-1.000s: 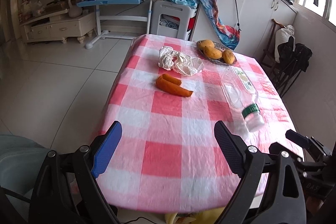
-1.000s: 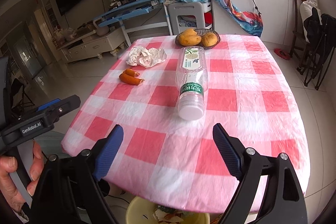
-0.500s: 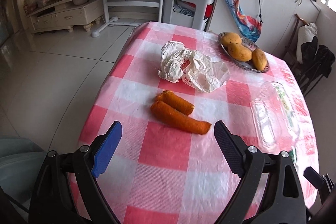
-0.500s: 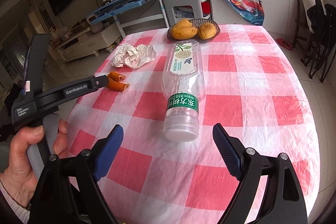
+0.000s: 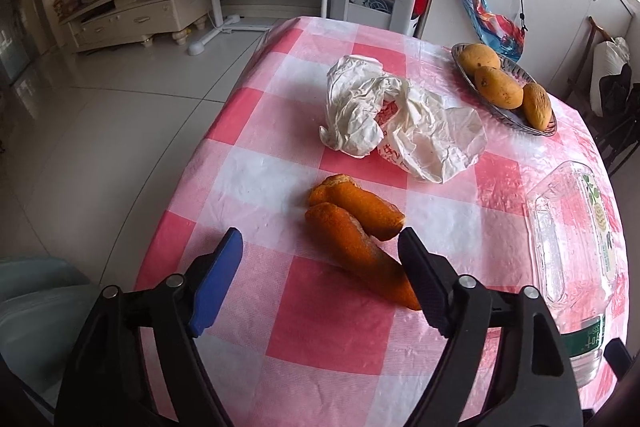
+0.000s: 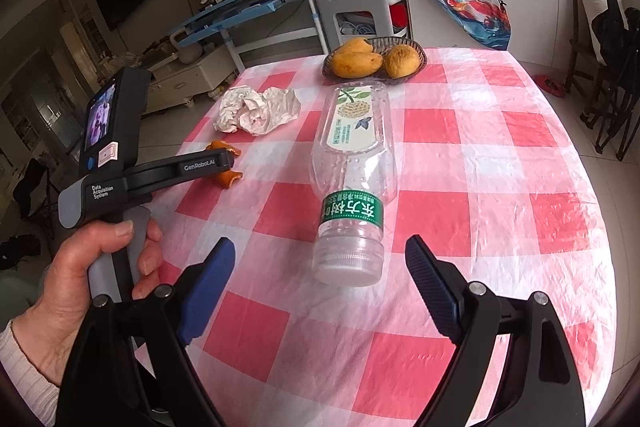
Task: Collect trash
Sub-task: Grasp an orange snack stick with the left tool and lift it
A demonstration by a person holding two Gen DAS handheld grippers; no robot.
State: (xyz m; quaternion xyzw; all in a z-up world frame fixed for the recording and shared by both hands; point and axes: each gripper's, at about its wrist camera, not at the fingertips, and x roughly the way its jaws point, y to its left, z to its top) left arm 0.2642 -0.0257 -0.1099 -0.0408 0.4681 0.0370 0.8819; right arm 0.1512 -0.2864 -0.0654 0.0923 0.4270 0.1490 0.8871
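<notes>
Orange peel (image 5: 356, 227), two curled, rough strips, lies centre frame on the glossy checked tabletop (image 5: 336, 315); left tongs (image 5: 320, 267), just narrowing, flank it untouched. Right tongs (image 6: 320, 267) gape before a clear ribbed bottle (image 6: 352, 183).

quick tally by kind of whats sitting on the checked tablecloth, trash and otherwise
orange peel pieces: 2
crumpled paper wrapper: 1
empty plastic bottle, lying on its side: 1
fruit basket: 1
mangoes in the basket: 3
total: 8
</notes>
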